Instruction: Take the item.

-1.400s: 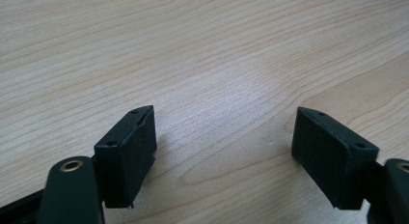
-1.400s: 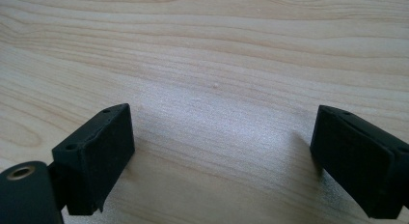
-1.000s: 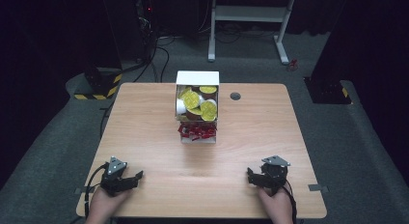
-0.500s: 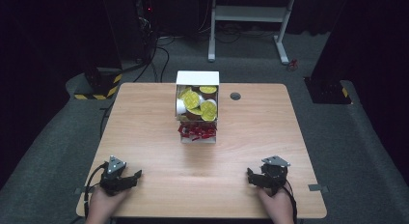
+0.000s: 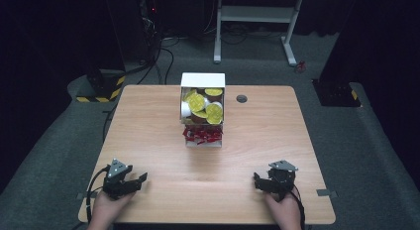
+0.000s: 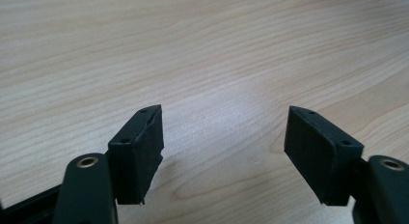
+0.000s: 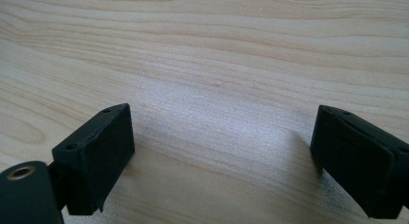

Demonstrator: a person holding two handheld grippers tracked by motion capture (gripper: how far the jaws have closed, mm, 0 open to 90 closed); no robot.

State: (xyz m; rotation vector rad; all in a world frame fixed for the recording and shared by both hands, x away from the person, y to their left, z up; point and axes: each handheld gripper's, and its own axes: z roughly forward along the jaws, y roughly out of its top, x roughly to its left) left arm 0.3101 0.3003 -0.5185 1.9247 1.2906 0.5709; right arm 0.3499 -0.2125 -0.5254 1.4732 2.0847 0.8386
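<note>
Dark grey carpet surrounds a pale wooden desk (image 5: 148, 141), with black-and-yellow striped bases and cables on the floor behind it and a white metal frame further back.

Toward the far middle of the desk stands a white box (image 5: 202, 81), open on top. Its rear part holds round tubs with yellow lids (image 5: 204, 103), piled loosely against each other; its front part holds red packets (image 5: 202, 136). A small dark round hole (image 5: 241, 98) sits in the desk just to the right of the box.

At the near edge, well apart from the box, a person's hands rest on the desk. The left gripper (image 5: 132, 180) lies near the left corner. Its jaws stand wide apart and have just been closing a little; between them in the left gripper view (image 6: 223, 137) is bare wood. The right gripper (image 5: 257, 181) lies near the right corner, a grey plate on top. Its jaws are spread wide in the right gripper view (image 7: 222, 147), again with bare wood between them. Neither one touches the box.
</note>
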